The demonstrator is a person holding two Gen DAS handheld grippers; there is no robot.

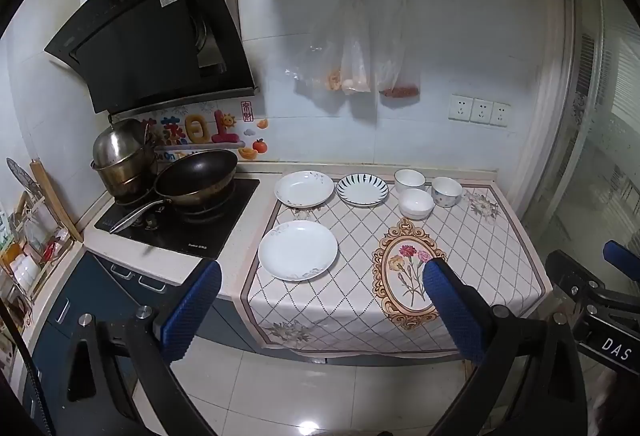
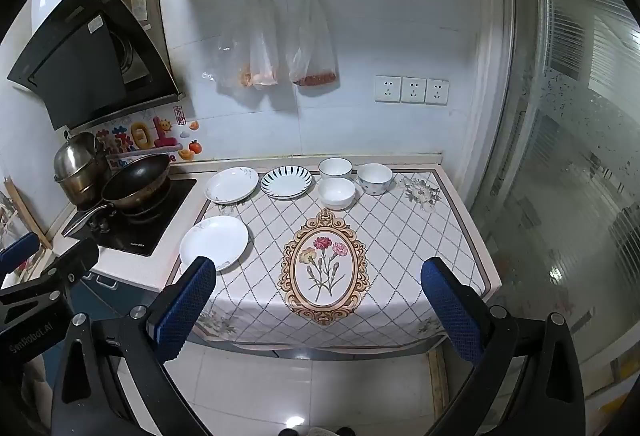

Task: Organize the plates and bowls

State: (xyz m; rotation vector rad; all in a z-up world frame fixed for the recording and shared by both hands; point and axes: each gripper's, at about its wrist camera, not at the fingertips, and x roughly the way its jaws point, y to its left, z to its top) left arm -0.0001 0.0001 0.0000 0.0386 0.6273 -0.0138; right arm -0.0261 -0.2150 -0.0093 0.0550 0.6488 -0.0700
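1. Both grippers are being held off the counter's front edge, over the floor: the left gripper [image 1: 322, 310] and the right gripper [image 2: 318, 306] are each being kept wide open, with nothing gripped between the blue pads.
2. On the patterned tablecloth [image 2: 400, 236], the nearest white plate [image 2: 214, 243] is being seen at 11 o'clock from the right gripper and at 12 o'clock in the left view [image 1: 298, 250].
3. Farther back, a second white plate [image 2: 232, 185] and a striped plate [image 2: 286, 181] are being shown side by side.
4. At 12 to 1 o'clock, three bowls are being shown clustered: a plain white bowl [image 2: 337, 193] in front, a rimmed bowl [image 2: 335, 167] just behind it, and a patterned bowl [image 2: 375, 178] beside them.
5. At 10 o'clock, a wok [image 2: 136, 182] is being shown on the stove [image 2: 132, 232].
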